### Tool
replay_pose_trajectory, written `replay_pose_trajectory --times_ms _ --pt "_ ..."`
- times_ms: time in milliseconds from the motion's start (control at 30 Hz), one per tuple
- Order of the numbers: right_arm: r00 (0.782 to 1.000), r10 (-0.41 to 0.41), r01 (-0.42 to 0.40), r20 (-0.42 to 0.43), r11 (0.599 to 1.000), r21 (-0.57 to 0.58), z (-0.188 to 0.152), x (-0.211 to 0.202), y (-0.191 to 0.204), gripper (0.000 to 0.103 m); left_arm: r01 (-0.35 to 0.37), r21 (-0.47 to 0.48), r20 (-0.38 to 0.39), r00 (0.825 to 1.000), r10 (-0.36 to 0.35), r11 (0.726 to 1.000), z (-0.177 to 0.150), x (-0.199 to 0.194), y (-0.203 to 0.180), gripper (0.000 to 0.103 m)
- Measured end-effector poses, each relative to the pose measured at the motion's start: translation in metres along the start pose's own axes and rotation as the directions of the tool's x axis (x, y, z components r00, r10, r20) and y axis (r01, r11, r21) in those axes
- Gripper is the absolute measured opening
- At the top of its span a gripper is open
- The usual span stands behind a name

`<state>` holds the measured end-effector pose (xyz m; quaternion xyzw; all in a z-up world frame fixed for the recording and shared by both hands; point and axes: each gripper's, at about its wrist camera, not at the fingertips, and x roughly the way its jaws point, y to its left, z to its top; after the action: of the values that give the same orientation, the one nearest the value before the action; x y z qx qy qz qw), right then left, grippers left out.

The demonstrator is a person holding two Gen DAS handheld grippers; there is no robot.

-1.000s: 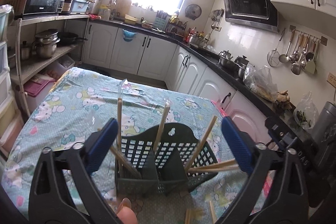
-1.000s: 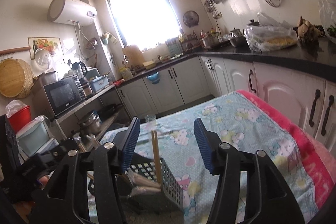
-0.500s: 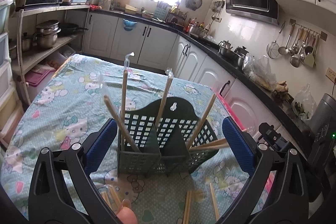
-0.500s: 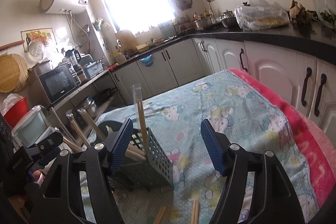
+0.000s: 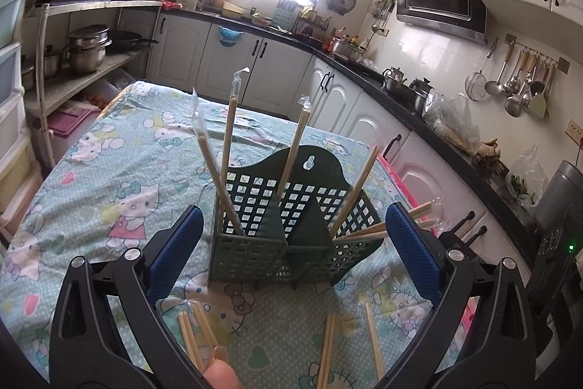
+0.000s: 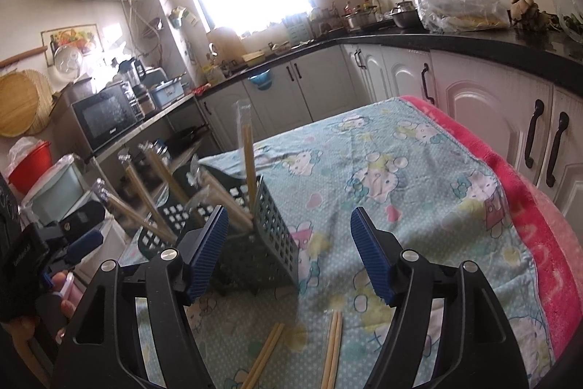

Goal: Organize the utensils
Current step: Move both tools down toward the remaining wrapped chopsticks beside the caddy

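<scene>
In the left wrist view, the left tongs [image 5: 289, 243] are spread wide and hold nothing. Between their blue pads [image 5: 175, 245] stands the dark green basket [image 5: 291, 225], upright on the table [image 5: 109, 177], which carries a light blue cartoon cloth. The basket has a grid wall and dividers that make several compartments. Wrapped chopsticks [image 5: 227, 148] stand tilted in it: two pairs in the left compartment, one near the middle at the back, one in the right part, and some more stick out low to the right side. In front of the basket, loose chopsticks [image 5: 328, 345] lie flat on the cloth, one pair at the left, near a fingertip [image 5: 220, 376] at the bottom edge, and others at the right.

In the right wrist view, the right tongs [image 6: 289, 256] are also spread and empty. The basket [image 6: 269, 236] is to the left of the middle, partly behind the left pad [image 6: 206, 250], and it does not touch the right pad. One pair of chopsticks [image 6: 247, 163] stands almost upright at its near corner, the others lean away to the left. Two pairs of loose chopsticks [image 6: 333, 349] lie on the cloth between the tongs, close to the camera. At the left edge the other gripper [image 6: 54, 243] is seen beside the basket, with a hand [image 6: 65, 308] under it
</scene>
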<state>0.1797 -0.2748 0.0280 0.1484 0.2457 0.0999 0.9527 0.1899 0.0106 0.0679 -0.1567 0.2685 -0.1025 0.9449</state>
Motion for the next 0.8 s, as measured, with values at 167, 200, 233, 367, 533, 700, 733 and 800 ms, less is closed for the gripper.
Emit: replay_pose_trajectory --times_ms 167,200,233,367,533,700,733,800 --pt "1.000 0.004 -0.004 -0.022 1.000 -0.020 -0.007 -0.001 0.005 0.067 -0.005 -0.003 -0.002 1.000 0.005 1.000 -0.005 -0.003 0.004 0.092" --pt "1.000 0.004 -0.005 -0.026 1.000 -0.025 -0.009 -0.001 0.006 0.067 -0.007 -0.005 -0.003 1.000 0.007 1.000 -0.006 -0.004 0.005 0.092" --pt "0.999 0.004 -0.005 -0.032 1.000 -0.031 -0.010 -0.001 0.007 0.067 -0.008 -0.010 -0.004 1.000 0.008 1.000 -0.008 -0.005 0.007 0.092" --pt "0.998 0.009 -0.011 -0.060 0.999 -0.044 -0.017 0.001 0.010 0.067 -0.021 -0.020 -0.012 1.000 0.021 1.000 -0.012 -0.008 0.015 0.092" --pt "0.995 0.015 -0.020 -0.095 0.998 -0.055 -0.023 0.007 0.013 0.067 -0.046 -0.042 -0.028 0.999 0.044 0.998 -0.017 -0.010 0.029 0.092" --pt "0.991 0.023 -0.033 -0.128 0.997 -0.072 -0.030 0.012 0.020 0.067 -0.070 -0.061 -0.051 0.996 0.067 0.996 -0.025 -0.011 0.043 0.092" --pt "0.990 0.026 -0.037 -0.141 0.997 -0.074 -0.032 0.014 0.022 0.067 -0.074 -0.065 -0.057 0.996 0.071 0.995 -0.026 -0.010 0.046 0.092" --pt "0.987 0.031 -0.044 -0.157 0.996 -0.078 -0.034 0.017 0.024 0.067 -0.082 -0.072 -0.069 0.995 0.077 0.994 -0.029 -0.009 0.051 0.092"
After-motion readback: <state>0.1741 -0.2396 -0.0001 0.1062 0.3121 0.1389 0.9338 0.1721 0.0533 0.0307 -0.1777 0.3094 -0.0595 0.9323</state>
